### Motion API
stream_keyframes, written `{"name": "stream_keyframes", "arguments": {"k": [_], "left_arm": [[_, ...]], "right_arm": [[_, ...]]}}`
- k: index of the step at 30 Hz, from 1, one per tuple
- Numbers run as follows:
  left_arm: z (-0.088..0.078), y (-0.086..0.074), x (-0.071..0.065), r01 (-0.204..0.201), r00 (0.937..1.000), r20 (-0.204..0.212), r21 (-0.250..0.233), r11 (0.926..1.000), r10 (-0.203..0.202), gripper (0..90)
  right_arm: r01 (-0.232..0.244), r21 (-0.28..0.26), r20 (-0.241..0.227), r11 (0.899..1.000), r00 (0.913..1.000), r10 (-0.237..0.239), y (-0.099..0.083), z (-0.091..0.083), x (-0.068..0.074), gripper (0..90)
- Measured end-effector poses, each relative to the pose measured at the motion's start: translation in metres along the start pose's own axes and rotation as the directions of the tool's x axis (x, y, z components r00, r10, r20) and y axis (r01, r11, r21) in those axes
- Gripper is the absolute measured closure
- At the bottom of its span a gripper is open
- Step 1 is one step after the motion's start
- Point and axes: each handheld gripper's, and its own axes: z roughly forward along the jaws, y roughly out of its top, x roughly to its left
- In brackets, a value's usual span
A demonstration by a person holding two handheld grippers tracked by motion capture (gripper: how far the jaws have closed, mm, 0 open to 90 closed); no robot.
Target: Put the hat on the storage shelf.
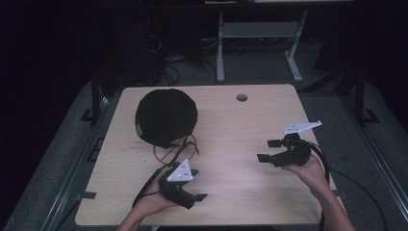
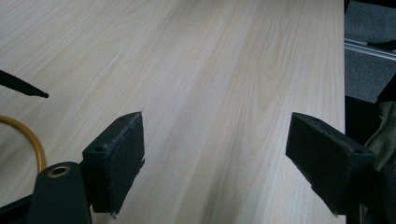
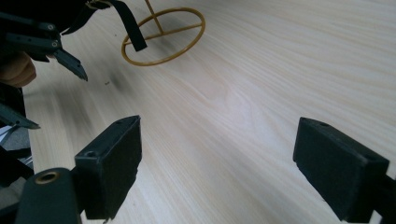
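On the wooden table (image 1: 231, 139), a black round bag (image 1: 166, 117) lay at the far left, with a yellow cord loop (image 1: 175, 151) and a black strap (image 1: 159, 175) trailing from its near edge toward the person. The left gripper (image 1: 195, 196) sat just in front of that loop, jaws spread apart with nothing between them, pointing right along the near edge. The right gripper (image 1: 270, 150), also agape and holding nothing, aimed left at the loop from well apart. The left hand was clearly nearer. What the bag held could not be told; it looked closed.
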Motion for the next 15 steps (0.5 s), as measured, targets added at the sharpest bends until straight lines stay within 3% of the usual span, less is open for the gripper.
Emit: {"name": "stream_keyframes", "arguments": {"k": [12, 15], "left_arm": [[0.001, -0.001, -0.001, -0.008, 0.9999, -0.011, -0.007, 0.9999, 0.008, 19.5], [0.001, -0.002, -0.001, -0.034, 0.9991, -0.026, -0.004, 0.9994, 0.034, 19.5]], "right_arm": [[-0.022, 0.002, 0.017, 1.000, 0.9996, 0.022, -0.032, -0.006, -0.002, 15.2], [-0.027, 0.001, 0.036, 1.000, 0.9990, 0.027, -0.038, -0.008, -0.001, 15.5]]}}
